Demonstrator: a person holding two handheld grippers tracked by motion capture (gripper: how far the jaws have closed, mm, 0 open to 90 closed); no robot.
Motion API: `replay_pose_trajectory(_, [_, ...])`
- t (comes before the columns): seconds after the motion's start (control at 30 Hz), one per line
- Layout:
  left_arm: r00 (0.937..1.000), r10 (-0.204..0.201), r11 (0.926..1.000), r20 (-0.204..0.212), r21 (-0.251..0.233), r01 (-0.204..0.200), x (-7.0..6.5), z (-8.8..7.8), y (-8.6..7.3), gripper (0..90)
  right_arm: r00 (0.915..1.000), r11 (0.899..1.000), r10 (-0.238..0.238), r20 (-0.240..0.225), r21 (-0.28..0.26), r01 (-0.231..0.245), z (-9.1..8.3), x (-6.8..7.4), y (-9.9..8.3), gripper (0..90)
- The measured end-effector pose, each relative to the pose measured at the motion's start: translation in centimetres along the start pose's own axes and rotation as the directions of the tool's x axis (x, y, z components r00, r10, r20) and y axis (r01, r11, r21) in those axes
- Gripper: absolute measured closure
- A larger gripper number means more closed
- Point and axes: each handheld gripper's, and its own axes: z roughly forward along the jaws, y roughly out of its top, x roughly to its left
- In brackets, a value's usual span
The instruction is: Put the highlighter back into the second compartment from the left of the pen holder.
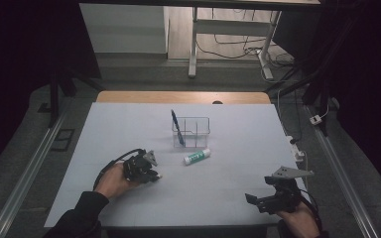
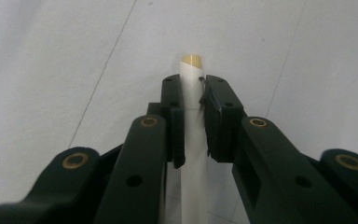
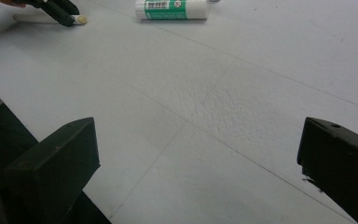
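Left gripper (image 1: 154, 174) sits low on the bench (image 1: 129, 129), left of centre, jaws narrowed onto a white stick (image 2: 193, 140) with a yellowish tip. In the left gripper view the stick runs straight up between both pads, tip poking out past the jaw ends, pads pressing on either side; it lies flat on the bench surface. The right gripper view shows the same grip at top left: stick lying on the bench, black jaws clamped near its tip end.

Centre: clear plastic organiser (image 1: 197, 130) with compartments, standing upright; a dark blue pen (image 1: 177, 127) leans in its left compartment, top end sticking out above the rim. Just in front of the organiser, near but apart, a green-and-white glue stick (image 1: 197, 157) lies on its side, angled.

Right: right gripper (image 1: 253, 201) rests at the near right edge of the bench, well apart from everything else, pointing left. Jaws wide, nothing between them; in the right gripper view just bare bench surface between the two black pads. Grey plate on top of it.
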Motion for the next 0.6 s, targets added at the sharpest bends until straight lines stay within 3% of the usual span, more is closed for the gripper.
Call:
replay_pose_trajectory(0.17, [0.9989,-0.044,0.9988,0.017,-0.020,0.045,0.2,-0.3,-0.1,78.1,1.0000,1.000,-0.001,-0.001,-0.005,0.001,0.0,0.0,0.0,0.0])
replay_pose_trajectory(0.33, [0.9953,-0.090,0.9906,0.037,-0.101,0.093,0.5,-1.2,0.0,78.1,1.0000,1.000,-0.005,0.002,-0.011,0.005,-0.1,0.0,0.0,0.0])
replay_pose_trajectory(0.43, [0.9922,-0.116,0.9815,0.045,-0.148,0.122,0.7,-2.0,0.0,78.1,0.9999,1.000,-0.009,0.007,-0.008,0.009,-0.2,0.0,-0.1,0.0])
replay_pose_trajectory(0.6, [0.9882,-0.148,0.9591,0.041,-0.238,0.153,0.8,-3.3,0.3,78.1,0.9998,1.000,-0.012,0.019,-0.009,0.012,-0.3,-0.1,-0.1,0.0])
